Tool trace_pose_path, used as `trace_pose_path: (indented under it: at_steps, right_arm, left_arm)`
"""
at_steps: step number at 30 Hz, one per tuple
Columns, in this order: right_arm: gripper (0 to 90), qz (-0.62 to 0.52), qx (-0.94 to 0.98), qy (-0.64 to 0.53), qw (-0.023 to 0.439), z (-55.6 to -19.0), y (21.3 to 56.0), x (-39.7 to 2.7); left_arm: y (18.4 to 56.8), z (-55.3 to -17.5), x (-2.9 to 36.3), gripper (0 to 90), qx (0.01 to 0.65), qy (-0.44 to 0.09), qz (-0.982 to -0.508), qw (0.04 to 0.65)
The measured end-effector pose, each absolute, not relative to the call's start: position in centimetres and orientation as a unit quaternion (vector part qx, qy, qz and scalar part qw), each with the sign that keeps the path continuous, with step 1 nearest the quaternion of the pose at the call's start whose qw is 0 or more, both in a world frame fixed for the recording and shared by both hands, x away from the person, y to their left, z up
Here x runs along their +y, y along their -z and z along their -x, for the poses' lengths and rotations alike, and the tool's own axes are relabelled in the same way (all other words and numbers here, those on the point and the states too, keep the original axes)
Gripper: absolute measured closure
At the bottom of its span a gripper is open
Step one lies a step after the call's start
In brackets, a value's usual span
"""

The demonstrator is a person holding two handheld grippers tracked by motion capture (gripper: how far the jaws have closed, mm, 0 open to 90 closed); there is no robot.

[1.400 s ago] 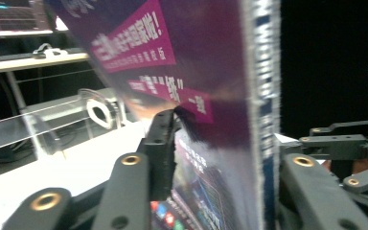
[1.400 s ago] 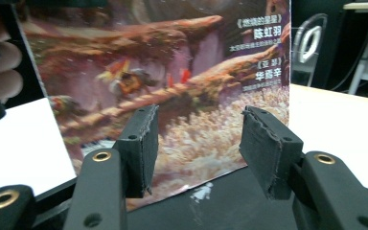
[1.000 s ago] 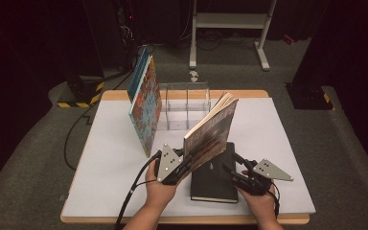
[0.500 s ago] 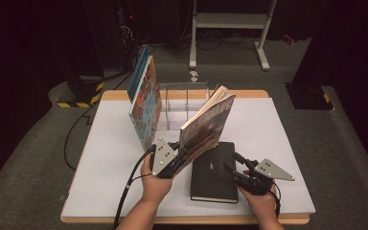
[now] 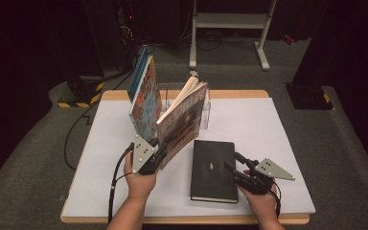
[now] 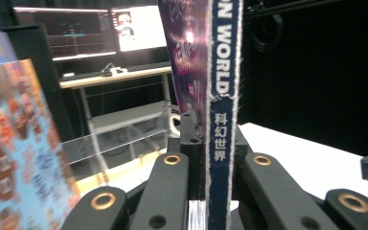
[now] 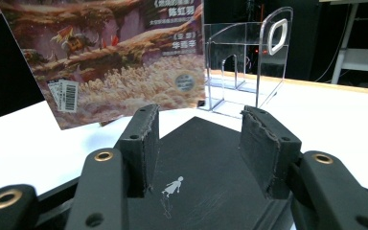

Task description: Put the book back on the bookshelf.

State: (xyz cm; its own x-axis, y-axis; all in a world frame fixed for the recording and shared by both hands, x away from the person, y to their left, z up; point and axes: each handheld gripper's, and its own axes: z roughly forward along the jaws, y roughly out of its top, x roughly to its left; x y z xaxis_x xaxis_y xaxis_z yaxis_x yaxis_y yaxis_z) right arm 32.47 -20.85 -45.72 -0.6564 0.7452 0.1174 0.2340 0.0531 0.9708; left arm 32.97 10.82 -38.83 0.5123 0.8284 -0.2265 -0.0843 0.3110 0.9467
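Magazine (image 6: 219,120) spine stands pinched upright between the pressed-together jaws of the left gripper (image 6: 206,191), its blue strip with white lettering rising straight up from the pads. Seen from the high view, the magazine (image 5: 182,120) tilts up and away from the left gripper (image 5: 159,155), lifted clear of the white table (image 5: 268,129), with its loose page edges fanning at the top. Just beside the jaws on the left, a colourful book (image 5: 146,103) stands upright with its patterned cover toward the camera; it fills the left edge of the left gripper view (image 6: 19,153) as a blurred red and blue face. Beyond the magazine's far end sits a clear acrylic rack (image 5: 203,103), whose dividers and handle cut-out show well in the right gripper view (image 7: 249,67). The right gripper (image 7: 199,153) has its jaws spread partway, with nothing pinched; they sit low over the near right corner of a black book (image 7: 196,158) that lies flat on the table, and whether the pads touch its cover cannot be told. In the high view the right gripper (image 5: 237,170) lies at the right edge of the black book (image 5: 213,167), well apart from the left gripper. Ahead of the right jaws, the magazine's back cover (image 7: 110,52) shows a painted landscape and a barcode.
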Motion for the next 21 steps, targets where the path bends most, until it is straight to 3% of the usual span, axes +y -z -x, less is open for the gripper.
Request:
trace_pose_path:
  at_steps: [21]
  right_arm:
    - [48.2,-0.355,0.695,-0.587,0.216,-32.6,46.0,-20.8]
  left_arm:
    - [42.6,-32.9,13.4,83.2,0.405,-0.298,-0.500,0.705]
